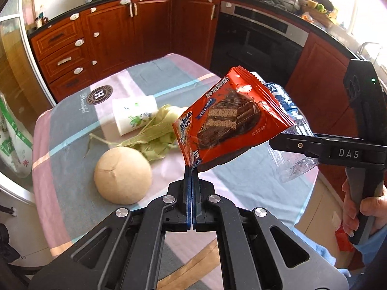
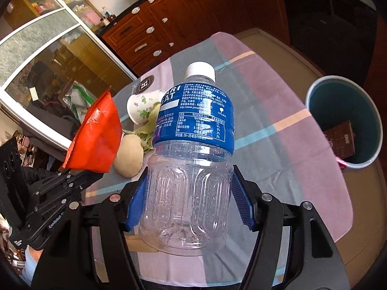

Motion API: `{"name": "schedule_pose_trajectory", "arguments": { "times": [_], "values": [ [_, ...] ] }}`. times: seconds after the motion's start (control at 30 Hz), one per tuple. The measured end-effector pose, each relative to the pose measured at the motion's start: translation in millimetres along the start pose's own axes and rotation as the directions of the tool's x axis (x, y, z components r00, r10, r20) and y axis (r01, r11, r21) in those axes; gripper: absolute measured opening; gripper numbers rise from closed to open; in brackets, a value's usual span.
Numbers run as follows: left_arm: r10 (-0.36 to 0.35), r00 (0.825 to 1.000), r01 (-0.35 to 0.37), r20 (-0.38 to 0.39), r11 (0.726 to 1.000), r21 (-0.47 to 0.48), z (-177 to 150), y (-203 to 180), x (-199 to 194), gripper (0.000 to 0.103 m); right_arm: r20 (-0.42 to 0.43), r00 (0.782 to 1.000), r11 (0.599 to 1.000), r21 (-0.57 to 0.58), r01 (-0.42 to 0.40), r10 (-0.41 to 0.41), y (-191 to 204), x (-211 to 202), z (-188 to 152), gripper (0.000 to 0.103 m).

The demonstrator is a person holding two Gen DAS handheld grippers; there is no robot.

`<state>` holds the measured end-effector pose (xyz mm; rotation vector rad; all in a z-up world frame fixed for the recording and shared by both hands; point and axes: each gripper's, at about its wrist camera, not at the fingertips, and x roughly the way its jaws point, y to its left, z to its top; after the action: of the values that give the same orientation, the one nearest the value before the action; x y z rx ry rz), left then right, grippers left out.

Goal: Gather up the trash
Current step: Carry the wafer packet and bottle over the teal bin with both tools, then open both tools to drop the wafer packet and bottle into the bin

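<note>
My left gripper (image 1: pixel 191 172) is shut on the corner of a red Ovaltine snack wrapper (image 1: pixel 229 118) and holds it above the table; the wrapper also shows in the right wrist view (image 2: pixel 96 135). My right gripper (image 2: pixel 188 193) is shut on an empty clear plastic bottle (image 2: pixel 191 149) with a blue label and white cap, held upright above the table. In the left wrist view the bottle (image 1: pixel 293 149) is partly hidden behind the wrapper. A blue trash bin (image 2: pixel 314 94) stands beside the table at the right, with a brown packet inside.
On the checked tablecloth (image 1: pixel 72 130) lie a tipped white paper cup (image 1: pixel 134 113), green corn husks (image 1: pixel 154 135) and a tan coconut (image 1: pixel 123 175). Wooden cabinets (image 1: pixel 108 36) and an oven (image 1: pixel 256 41) stand behind. A plastic bag (image 1: pixel 12 140) hangs at the left.
</note>
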<state>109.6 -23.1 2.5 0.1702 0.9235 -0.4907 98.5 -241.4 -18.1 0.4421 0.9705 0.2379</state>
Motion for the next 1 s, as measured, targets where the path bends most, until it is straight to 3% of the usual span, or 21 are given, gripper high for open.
{"name": "schedule_pose_trajectory", "arguments": {
  "times": [0.23,0.4,0.67,1.0],
  "values": [
    [-0.101,0.995,0.102,-0.017,0.992,0.070,42.9,-80.7,28.8,0.001,0.111,0.993,0.995,0.088,0.037,-0.047,-72.9,-50.4,24.6,0.061],
    [-0.145,0.987,0.155,-0.073,0.976,0.151,69.5,-149.0,65.9,0.001,0.148,0.983,0.984,0.157,0.085,-0.109,-136.6,-73.2,36.7,0.061],
    [-0.182,0.966,0.212,-0.184,0.964,0.159,97.4,-215.7,141.3,0.001,0.128,0.978,0.960,0.247,0.132,-0.167,-217.9,-78.3,49.1,0.061],
    [-0.195,0.945,0.240,-0.264,0.959,0.149,108.6,-248.9,205.8,0.001,0.049,0.978,0.935,0.303,0.181,-0.205,-276.3,-48.1,60.4,0.061]
  ]
}}
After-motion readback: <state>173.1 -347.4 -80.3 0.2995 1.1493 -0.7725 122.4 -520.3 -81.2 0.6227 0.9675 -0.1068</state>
